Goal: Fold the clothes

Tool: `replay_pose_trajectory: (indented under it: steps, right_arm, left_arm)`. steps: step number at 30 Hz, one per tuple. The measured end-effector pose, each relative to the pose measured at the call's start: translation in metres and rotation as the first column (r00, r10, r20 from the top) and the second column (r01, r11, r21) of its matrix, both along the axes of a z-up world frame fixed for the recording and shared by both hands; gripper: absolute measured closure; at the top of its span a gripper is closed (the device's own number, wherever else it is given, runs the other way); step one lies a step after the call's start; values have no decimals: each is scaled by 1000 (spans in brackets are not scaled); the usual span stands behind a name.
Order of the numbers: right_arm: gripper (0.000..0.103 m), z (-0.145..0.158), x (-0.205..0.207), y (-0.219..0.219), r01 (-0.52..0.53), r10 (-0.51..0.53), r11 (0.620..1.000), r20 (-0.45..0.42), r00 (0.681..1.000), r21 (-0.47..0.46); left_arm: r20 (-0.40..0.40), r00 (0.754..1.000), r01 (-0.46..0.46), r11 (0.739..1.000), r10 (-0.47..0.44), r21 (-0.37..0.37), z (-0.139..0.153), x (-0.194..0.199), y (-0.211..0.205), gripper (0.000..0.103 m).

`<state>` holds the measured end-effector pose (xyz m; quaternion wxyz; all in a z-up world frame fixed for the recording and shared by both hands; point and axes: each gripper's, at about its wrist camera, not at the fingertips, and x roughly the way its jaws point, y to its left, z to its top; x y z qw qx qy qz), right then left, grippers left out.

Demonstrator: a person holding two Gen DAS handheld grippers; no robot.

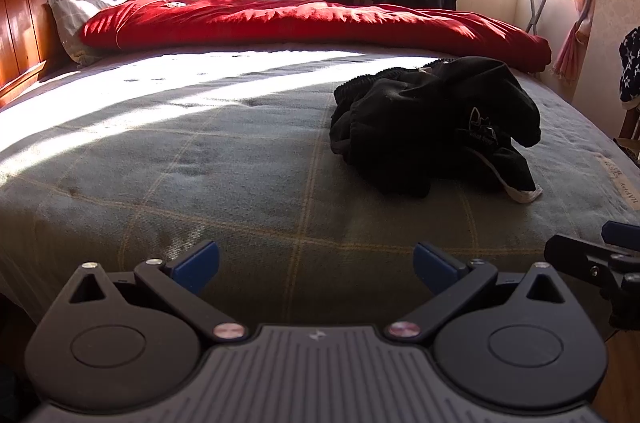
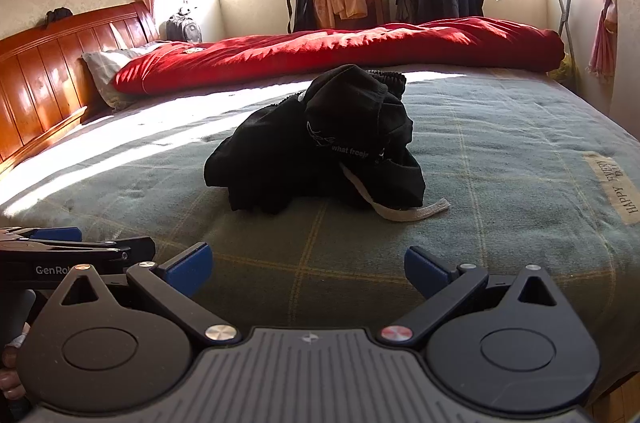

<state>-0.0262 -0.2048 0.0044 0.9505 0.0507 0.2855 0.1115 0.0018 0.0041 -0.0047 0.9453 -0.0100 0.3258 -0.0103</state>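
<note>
Right wrist view shows nothing folded yet: the black garment [image 2: 320,143] lies crumpled in a heap mid-bed on the green checked blanket [image 2: 500,143], its white drawstring [image 2: 404,213] trailing. Both the left gripper [image 1: 316,265] and right gripper [image 2: 308,269] hang short of it, fingers apart and empty. Print reads "what free…"; the blanket label [image 2: 618,185] says "HAPPY EVERY DAY"; "GenRo…" marks the left gripper.
</note>
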Motion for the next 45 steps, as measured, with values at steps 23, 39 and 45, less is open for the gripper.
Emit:
replay_pose_trajectory:
  steps: [23, 39, 45]
  right_arm:
    - [0, -7, 42, -10, -3, 3, 1000, -40, 999, -4]
    - [0, 0, 103, -12, -4, 4, 999, -13, 1000, -33]
    - [0, 0, 150, -12, 7, -12, 998, -70, 997, -67]
  left_arm:
    - [-31, 999, 39, 999, -39, 6, -4, 33, -12, 0]
    - [-20, 998, 67, 998, -67, -4, -3, 86, -17, 0]
    - [-65, 995, 78, 997, -78, -4, 0, 132, -21, 0]
